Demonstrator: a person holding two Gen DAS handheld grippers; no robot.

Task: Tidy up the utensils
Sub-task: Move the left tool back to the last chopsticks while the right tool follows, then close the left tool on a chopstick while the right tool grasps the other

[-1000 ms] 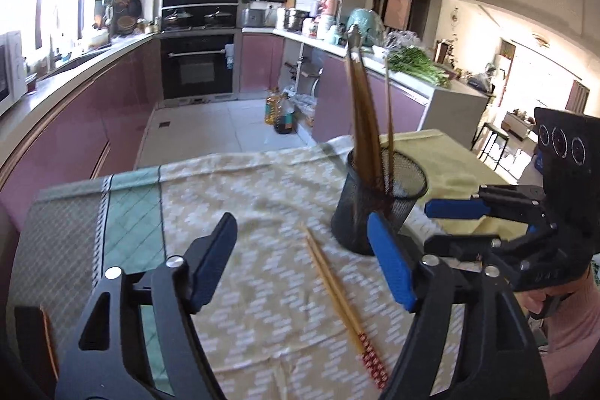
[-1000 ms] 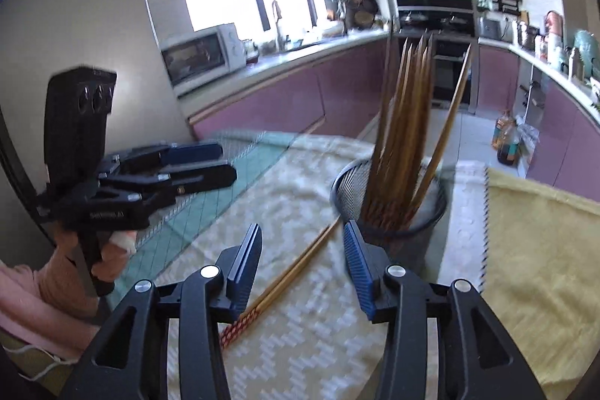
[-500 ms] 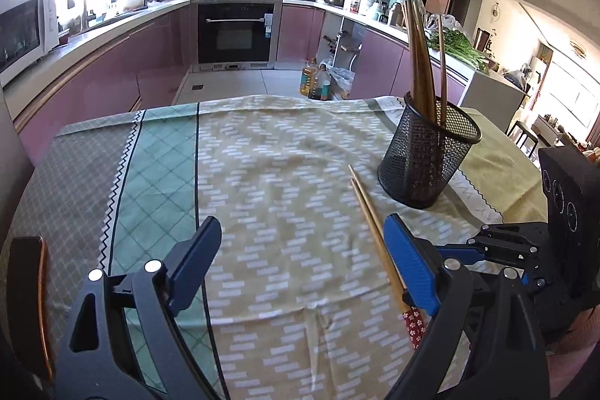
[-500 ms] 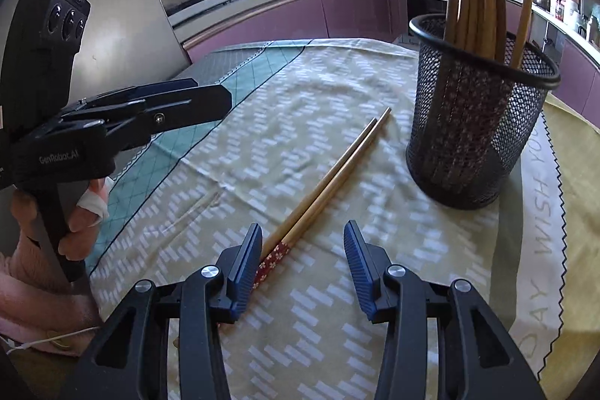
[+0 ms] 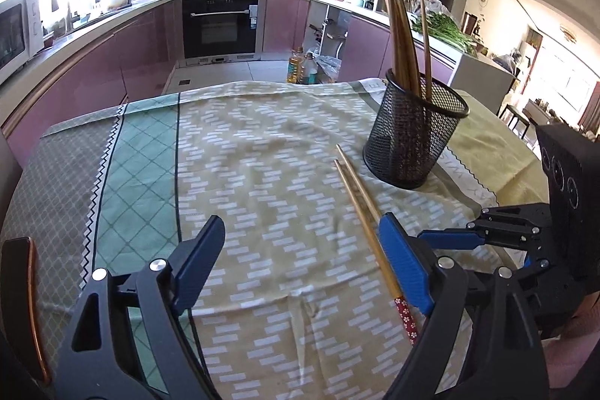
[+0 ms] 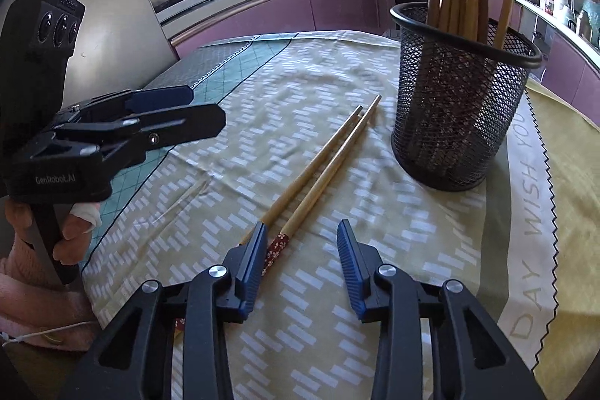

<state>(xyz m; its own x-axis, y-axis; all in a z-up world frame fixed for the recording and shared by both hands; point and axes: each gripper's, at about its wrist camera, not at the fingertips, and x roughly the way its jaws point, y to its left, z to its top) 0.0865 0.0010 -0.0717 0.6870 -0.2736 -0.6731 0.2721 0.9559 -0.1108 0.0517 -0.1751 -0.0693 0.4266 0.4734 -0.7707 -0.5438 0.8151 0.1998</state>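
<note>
A pair of wooden chopsticks (image 5: 360,197) with red patterned ends lies on the tablecloth, also in the right wrist view (image 6: 318,171). A black mesh holder (image 5: 414,137) stands upright with several wooden chopsticks in it; it also shows in the right wrist view (image 6: 459,100). My left gripper (image 5: 300,250) is open and empty, above the cloth, left of the pair. My right gripper (image 6: 302,242) is open and empty, its jaws just over the red ends of the pair.
A patterned tablecloth (image 5: 262,145) covers the table, green band (image 5: 138,152) at the left, yellow cloth (image 6: 570,152) beyond the holder. A chair back (image 5: 22,287) is at the near left. Kitchen counters and an oven (image 5: 221,21) lie behind.
Both grippers have pulled back from the holder and come lower over the cloth. The right gripper now sits over the red ends of the loose pair. Both stay open.
</note>
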